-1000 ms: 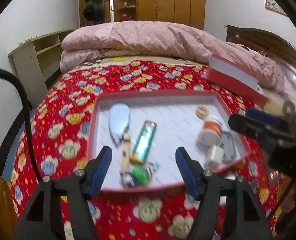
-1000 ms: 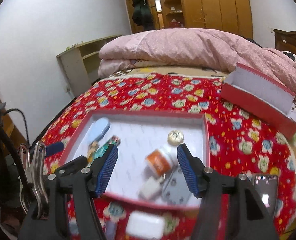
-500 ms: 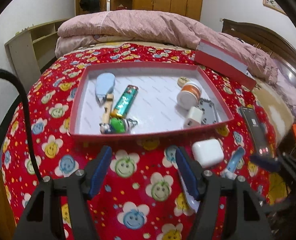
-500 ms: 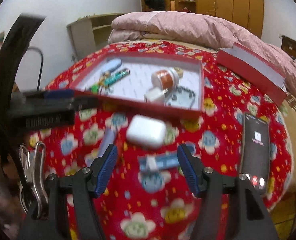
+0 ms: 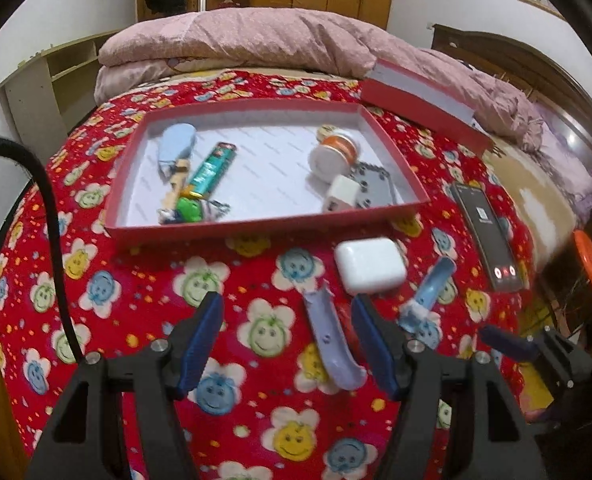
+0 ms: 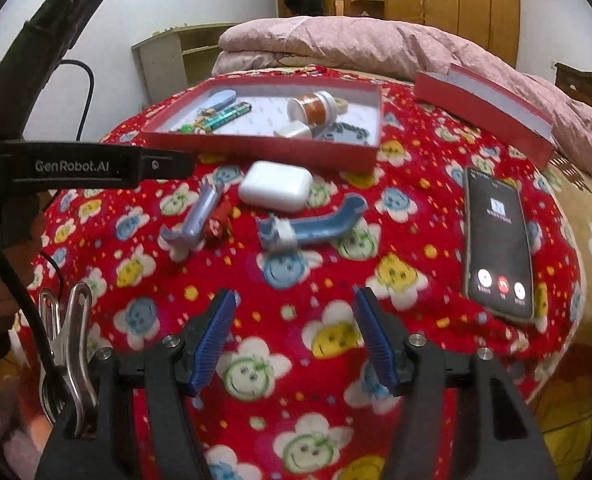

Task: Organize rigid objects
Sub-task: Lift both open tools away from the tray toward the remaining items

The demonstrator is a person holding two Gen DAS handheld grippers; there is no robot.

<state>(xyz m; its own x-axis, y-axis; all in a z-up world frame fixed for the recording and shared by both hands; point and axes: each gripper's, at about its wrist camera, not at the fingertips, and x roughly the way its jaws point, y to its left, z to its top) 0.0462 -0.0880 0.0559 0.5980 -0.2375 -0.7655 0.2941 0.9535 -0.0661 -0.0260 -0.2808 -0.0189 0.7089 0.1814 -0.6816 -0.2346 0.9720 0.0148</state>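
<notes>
Loose rigid items lie on the red flowered bedspread, near side of the red tray: a white case with rounded corners just below the tray's near wall, a lilac curved piece to its near left, a blue curved piece to its near right. Right wrist view shows a small red object touching the lilac piece; what it is cannot be told, the view is soft there. Tray already holds a pale blue piece, a green tube, an orange-banded jar, a white cube and a grey plate. A phone with lit screen lies right of the loose items; the box lid sits far right against the pink quilt. Judgement: white case is light, hard, glossy, likely to slip; take it across the short sides. Curved pieces are thin stiff plastic, light; pinch across the narrow mid-shaft rather than the flared ends. Left hand-held gripper stands wide apart and empty, lilac piece lying between its fingers but not pressed. Right hand-held gripper is likewise apart, nothing in it, hanging over bare bedspread on the near side of the blue piece.
</notes>
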